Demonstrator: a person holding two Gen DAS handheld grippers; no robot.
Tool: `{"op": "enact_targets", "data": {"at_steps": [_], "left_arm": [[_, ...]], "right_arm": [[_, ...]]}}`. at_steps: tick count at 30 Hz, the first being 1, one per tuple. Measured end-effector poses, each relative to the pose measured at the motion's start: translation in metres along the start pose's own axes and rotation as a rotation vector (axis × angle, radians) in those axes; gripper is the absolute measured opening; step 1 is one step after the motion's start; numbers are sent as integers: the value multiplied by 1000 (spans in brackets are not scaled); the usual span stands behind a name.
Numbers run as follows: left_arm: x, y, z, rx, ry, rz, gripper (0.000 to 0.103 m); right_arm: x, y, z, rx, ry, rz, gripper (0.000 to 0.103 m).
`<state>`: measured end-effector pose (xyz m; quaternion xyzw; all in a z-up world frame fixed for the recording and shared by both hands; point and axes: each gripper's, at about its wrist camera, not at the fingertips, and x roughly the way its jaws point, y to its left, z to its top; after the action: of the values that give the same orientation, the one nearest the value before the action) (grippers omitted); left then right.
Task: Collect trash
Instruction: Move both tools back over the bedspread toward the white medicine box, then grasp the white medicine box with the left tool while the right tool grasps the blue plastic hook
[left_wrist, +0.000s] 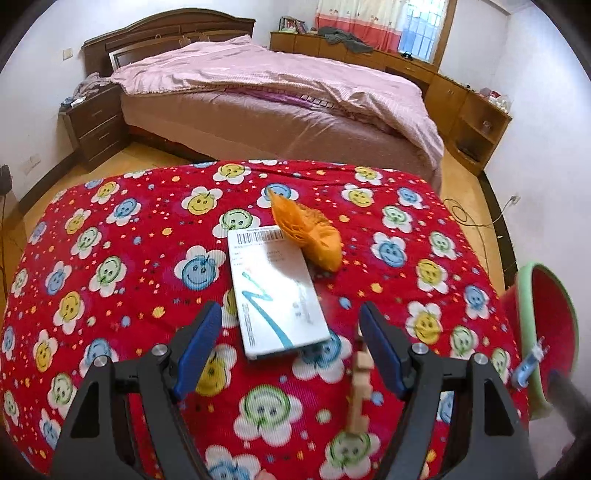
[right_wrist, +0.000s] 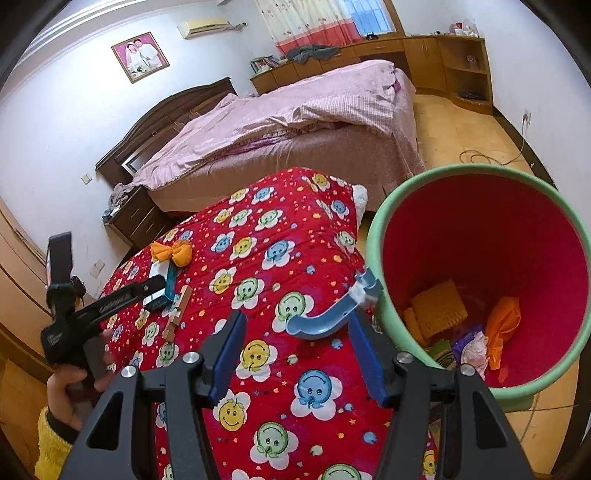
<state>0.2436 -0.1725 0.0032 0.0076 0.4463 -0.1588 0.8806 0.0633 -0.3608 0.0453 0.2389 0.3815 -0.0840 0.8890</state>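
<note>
A white box (left_wrist: 277, 295) with a teal stroke lies on the red smiley cloth (left_wrist: 122, 258), just ahead of my left gripper (left_wrist: 290, 308). Its jaws stand wide apart and empty. An orange net (left_wrist: 306, 232) rests against the box's far end. A wooden piece (left_wrist: 360, 387) lies by the right finger. The green-rimmed red bucket (right_wrist: 375, 236) tilts toward the right wrist camera, with yellow foam (right_wrist: 439, 310) and orange scraps (right_wrist: 502, 325) inside. Its blue handle (right_wrist: 321, 325) lies between the jaws of my right gripper (right_wrist: 297, 317), near the right finger. Cloth shows beside the left pad.
The bucket (left_wrist: 522, 306) hangs off the table's right edge in the left wrist view. A bed with a pink cover (left_wrist: 277, 85) stands beyond the table, with wooden cabinets (left_wrist: 461, 103) along the far wall. A cable (left_wrist: 469, 214) lies on the floor. A hand (right_wrist: 70, 380) holds the left gripper.
</note>
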Motion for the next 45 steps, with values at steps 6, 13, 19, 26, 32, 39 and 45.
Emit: {"op": "enact_targets", "data": {"at_steps": [6,13,19,26,32,39,45], "left_arm": [[21,7,4,-31,28,16,66],[16,15,1,-25,16,12,55],[-5,26,-10,-44,-12,-5,55],[-38,45,-23,-109,-68,-29,55],[-52,53,-30,-129,-92,-32,55],[-55,53,-32,-123,-99,-46,55],[-56,50,-34,-112,-100,-54,55]], "right_arm": [[8,0,-4,14,27,-12,61],[13,0,-5,20,36,-21,61],[18,3,-6,21,43,-19,61],[24,5,-7,31,47,-22,61],[36,4,-3,50,49,-34,61],[50,1,0,80,53,-58,61],[51,-1,1,98,39,-70,57]]}}
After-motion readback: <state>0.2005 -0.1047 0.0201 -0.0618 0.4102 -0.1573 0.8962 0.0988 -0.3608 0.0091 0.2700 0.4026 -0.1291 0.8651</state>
